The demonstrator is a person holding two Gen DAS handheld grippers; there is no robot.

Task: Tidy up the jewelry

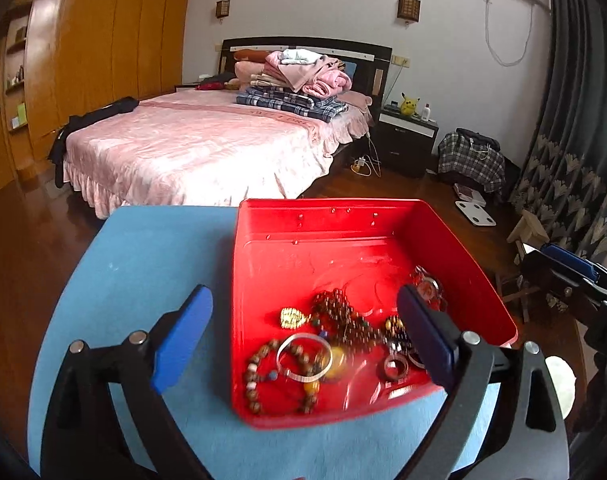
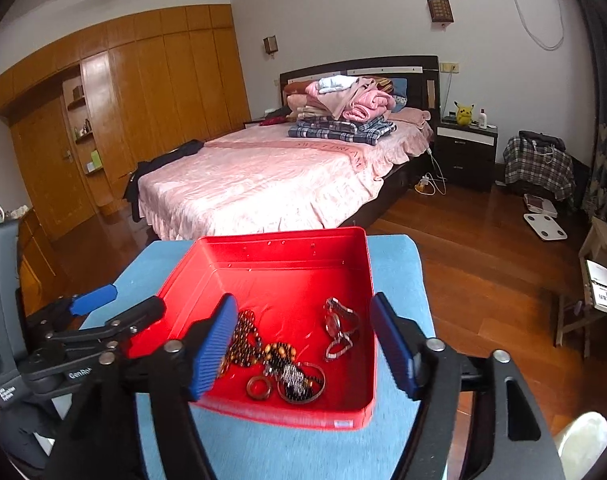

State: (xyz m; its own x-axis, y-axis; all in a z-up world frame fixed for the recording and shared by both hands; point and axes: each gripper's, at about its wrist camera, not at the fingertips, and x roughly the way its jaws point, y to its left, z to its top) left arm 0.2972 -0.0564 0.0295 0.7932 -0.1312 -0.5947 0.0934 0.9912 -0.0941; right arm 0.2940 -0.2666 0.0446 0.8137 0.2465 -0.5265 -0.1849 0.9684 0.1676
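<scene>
Blue table [image 1: 143, 264] with a red tray [image 1: 303, 220] on it.
The tray sits directly on the blue top, toward the right side and reaching the far edge, leaving bare blue surface to its left and in front. Nothing else can be seen resting on the top itself; the table stands on a wood floor [image 2: 475, 248].

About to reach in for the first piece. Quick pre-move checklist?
1. Left tongs open, nothing held: ok.
2. Right tongs open, nothing held: ok.
3. Red tray flat on the blue mat: ok.
4. Jewelry in the tray's near half, far half bare: ok.
5. Bead bracelet and clear bangle separate: not ok, they overlap.
6. Sorting destination: cannot tell.
</scene>
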